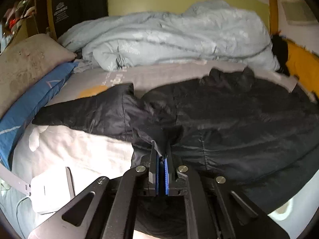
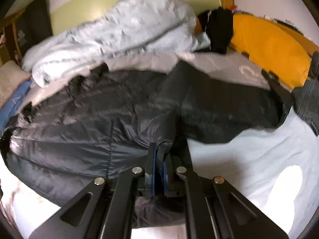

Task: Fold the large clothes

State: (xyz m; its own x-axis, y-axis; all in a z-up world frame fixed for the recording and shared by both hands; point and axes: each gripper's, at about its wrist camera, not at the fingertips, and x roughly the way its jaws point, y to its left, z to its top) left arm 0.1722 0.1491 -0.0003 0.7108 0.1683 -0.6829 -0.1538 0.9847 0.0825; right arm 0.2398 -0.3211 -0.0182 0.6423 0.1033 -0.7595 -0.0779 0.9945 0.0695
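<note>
Far left in the left wrist view: a dark panel (image 1: 61, 14) against the wall, pale writing on it, too blurred to read. No other label legible anywhere.

Spread across the bed (image 1: 79, 149), long axis running left to right, sleeves out to either side: a black puffer jacket (image 1: 229, 115), lying ahead of both sets of fingers, with a pale blue duvet (image 1: 169, 37) heaped beyond it.

Left gripper (image 1: 161, 159): clenched on a pinch of the jacket's near edge, close to where the left sleeve (image 1: 85, 111) meets the body, blue pads pressed on the cloth.

Right gripper (image 2: 158, 159): likewise gripping the near edge of the jacket (image 2: 99, 119), at the right side below the other sleeve (image 2: 229, 107). Both equally near, one at each end of the hem side.

Likely next: lifting the near edge away toward the duvet, folding across the long axis.
</note>
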